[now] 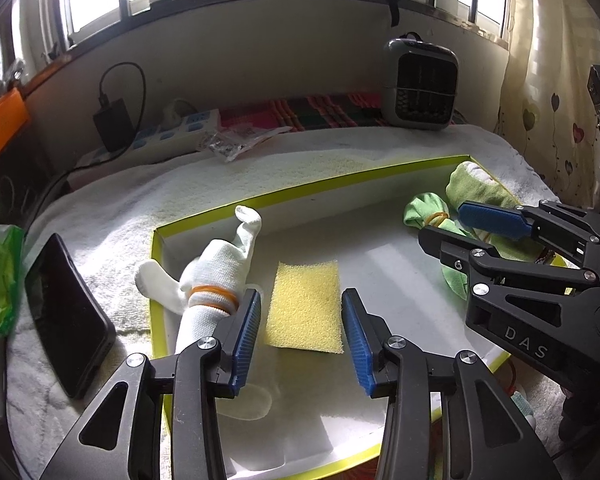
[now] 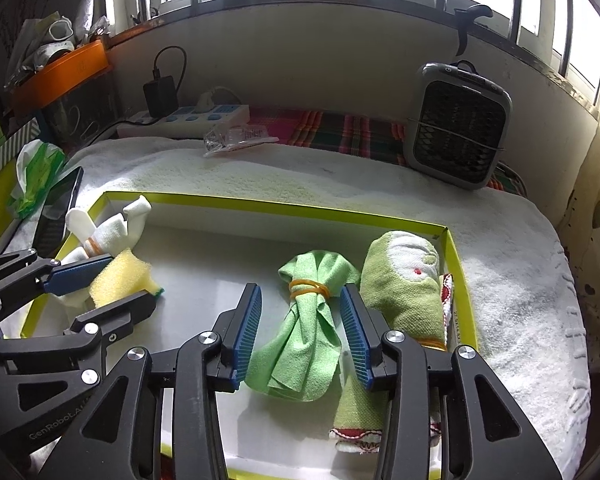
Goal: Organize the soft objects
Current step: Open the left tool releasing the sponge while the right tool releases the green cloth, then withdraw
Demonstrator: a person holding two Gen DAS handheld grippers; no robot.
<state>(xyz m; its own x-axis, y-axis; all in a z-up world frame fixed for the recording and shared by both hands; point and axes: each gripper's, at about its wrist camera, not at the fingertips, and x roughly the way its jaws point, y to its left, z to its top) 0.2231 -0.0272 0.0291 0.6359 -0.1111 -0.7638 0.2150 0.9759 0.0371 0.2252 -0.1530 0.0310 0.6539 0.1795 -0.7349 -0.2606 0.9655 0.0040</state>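
Over tray (image 1: 204, 216), left gripper (image 1: 302, 340) open, right gripper (image 2: 300, 336) straddling cloth (image 2: 304, 332)

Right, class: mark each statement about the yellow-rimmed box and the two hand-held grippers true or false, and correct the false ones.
1. The yellow sponge lies inside the box. True.
2. The green cloth is tied with an orange rubber band. True.
3. The left hand-held gripper is clamped on the white sock bundle. False: its jaws are open, either side of the sponge.
4. The phone sits inside the box. False: it lies outside, on the white towel.
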